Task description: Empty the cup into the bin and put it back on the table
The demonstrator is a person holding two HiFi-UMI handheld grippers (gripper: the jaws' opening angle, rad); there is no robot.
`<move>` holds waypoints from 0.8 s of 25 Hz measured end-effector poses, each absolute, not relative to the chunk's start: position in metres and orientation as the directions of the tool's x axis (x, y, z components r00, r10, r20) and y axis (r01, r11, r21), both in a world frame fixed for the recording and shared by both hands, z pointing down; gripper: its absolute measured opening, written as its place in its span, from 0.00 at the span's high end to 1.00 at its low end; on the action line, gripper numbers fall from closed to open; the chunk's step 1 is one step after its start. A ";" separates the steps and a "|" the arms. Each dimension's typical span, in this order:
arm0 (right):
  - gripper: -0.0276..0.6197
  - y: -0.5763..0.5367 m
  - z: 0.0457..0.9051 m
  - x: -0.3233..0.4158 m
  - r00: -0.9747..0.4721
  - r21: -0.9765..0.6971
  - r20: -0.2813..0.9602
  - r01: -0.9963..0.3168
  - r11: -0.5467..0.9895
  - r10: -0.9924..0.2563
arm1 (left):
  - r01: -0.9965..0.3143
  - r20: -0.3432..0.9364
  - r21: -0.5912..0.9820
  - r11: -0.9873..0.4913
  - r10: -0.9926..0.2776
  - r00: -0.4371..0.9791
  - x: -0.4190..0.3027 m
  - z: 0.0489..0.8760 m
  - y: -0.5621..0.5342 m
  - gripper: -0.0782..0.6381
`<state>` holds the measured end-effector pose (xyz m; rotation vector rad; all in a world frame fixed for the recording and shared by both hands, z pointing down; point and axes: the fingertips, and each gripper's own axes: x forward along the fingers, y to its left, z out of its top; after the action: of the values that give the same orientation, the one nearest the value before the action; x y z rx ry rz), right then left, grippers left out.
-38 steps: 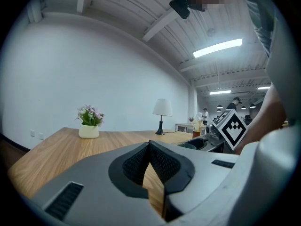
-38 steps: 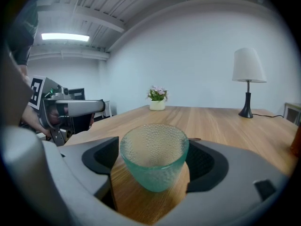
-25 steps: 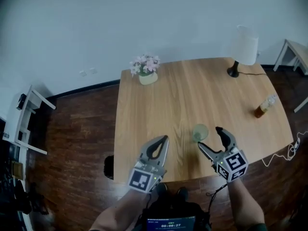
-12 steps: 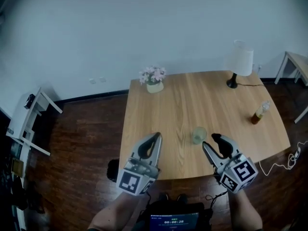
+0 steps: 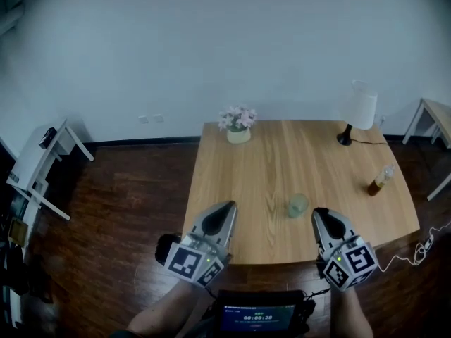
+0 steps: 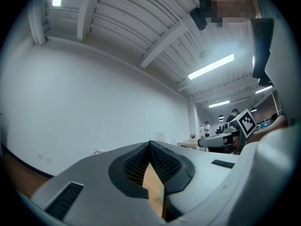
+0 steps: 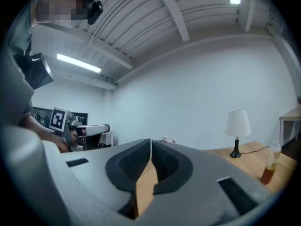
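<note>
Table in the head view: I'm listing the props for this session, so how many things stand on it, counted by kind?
cup: 1
flower pot: 1
lamp: 1
bottle: 1
Total: 4

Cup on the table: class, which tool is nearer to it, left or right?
Right. The right tool sits just right of the cup, apart from it; the left tool is farther off on the cup's left.
</note>
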<state>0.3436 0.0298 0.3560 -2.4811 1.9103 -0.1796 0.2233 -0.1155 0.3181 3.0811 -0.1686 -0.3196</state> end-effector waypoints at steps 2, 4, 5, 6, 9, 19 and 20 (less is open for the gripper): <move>0.95 0.026 0.354 0.341 0.257 -0.071 0.091 -0.962 -0.263 -0.962 | -0.108 -0.208 0.058 -0.992 -0.118 0.971 0.218 0.317 -0.122 0.90; 0.95 0.023 0.352 0.340 0.262 -0.065 0.093 -0.961 -0.268 -0.961 | -0.115 -0.198 0.062 -0.991 -0.125 0.972 0.217 0.317 -0.125 0.90; 0.95 0.023 0.350 0.341 0.268 -0.061 0.094 -0.960 -0.274 -0.959 | -0.116 -0.192 0.065 -0.991 -0.126 0.973 0.217 0.317 -0.126 0.90; 0.95 0.022 0.349 0.342 0.276 -0.056 0.096 -0.958 -0.282 -0.956 | -0.113 -0.188 0.068 -0.991 -0.124 0.974 0.217 0.317 -0.126 0.90; 0.95 0.020 0.342 0.342 0.285 -0.034 0.099 -0.957 -0.290 -0.953 | -0.103 -0.179 0.064 -0.993 -0.113 0.977 0.219 0.315 -0.126 0.90; 0.95 0.017 0.341 0.343 0.288 -0.042 0.095 -0.955 -0.293 -0.953 | -0.106 -0.179 0.038 -0.994 -0.111 0.978 0.217 0.313 -0.131 0.90; 0.95 0.017 0.341 0.343 0.286 -0.042 0.094 -0.956 -0.290 -0.954 | -0.110 -0.178 0.036 -0.993 -0.115 0.977 0.216 0.313 -0.134 0.90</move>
<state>0.3428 0.0170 0.3406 -2.5367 1.8844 -0.1586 0.2162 -0.1336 0.3133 3.0974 -0.1762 -0.2820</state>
